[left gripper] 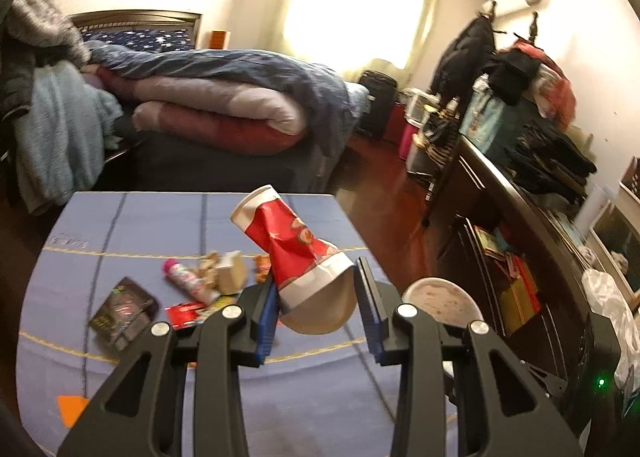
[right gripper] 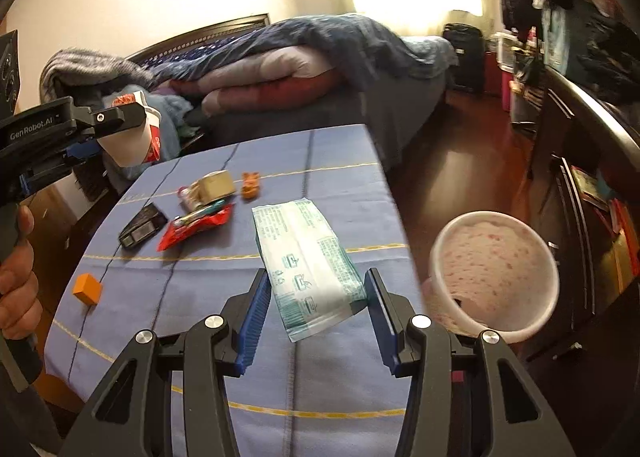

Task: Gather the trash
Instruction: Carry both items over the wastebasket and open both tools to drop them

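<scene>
Left wrist view has the left hand-held gripper (left gripper: 316, 297) clamped on a crumpled red-and-white paper cup (left gripper: 294, 253), held by its base with the open rim tilted up and away, clear above the bench (left gripper: 120, 225). Right wrist view shows the right hand-held gripper (right gripper: 318, 307) gripping a white-and-teal wipes packet (right gripper: 308, 265) by its near end; the packet juts forward over the blue cloth, apparently lifted off it.

Just right of both grippers, beyond the bench's right edge, stands a round white trash bin (right gripper: 496, 277) with a speckled pink liner, its mouth open and unobstructed. The packet sits close to that right edge, the bin's rim just beside it.

More litter remains mid-bench: a dark rectangular box (right gripper: 142, 231), a red wrapper (right gripper: 192, 231), a small cardboard box (right gripper: 214, 185) touching a pink tube (left gripper: 188, 281), and an orange wrapper (right gripper: 251, 185). An orange block (right gripper: 87, 288) lies alone near the left edge. The near half of the bench is bare cloth.

Between the bench's right edge and a dark dresser (left gripper: 500, 185) runs a strip of open wood floor (right gripper: 460, 177). A bed (left gripper: 220, 105) piled with quilts sits close behind the far edge. At the left of the right wrist view, a person's hand (right gripper: 16, 281) holds the left gripper's handle.
</scene>
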Demonstrator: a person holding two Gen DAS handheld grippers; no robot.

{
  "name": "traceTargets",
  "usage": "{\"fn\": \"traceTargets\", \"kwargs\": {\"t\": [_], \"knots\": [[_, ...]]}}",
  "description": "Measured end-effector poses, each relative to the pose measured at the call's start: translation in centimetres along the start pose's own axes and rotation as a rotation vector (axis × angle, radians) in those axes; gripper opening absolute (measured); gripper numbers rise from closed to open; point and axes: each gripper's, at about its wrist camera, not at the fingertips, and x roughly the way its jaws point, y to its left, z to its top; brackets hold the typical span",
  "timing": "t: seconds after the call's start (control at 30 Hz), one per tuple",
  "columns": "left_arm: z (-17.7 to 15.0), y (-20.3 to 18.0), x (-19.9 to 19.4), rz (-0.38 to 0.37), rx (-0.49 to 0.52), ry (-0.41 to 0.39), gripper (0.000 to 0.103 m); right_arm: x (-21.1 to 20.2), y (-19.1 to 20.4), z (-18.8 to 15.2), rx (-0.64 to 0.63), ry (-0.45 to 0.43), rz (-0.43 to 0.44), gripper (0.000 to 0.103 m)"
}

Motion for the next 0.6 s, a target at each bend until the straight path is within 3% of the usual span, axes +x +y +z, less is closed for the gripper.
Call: {"fn": "traceTargets", "kwargs": {"t": [0.6], "knots": [[-1.3,-11.9,7.4,-0.164,0.196,0.081,0.036,-2.6,-9.7,-0.2,0.168,-0.088,-0.159,0.049]]}}
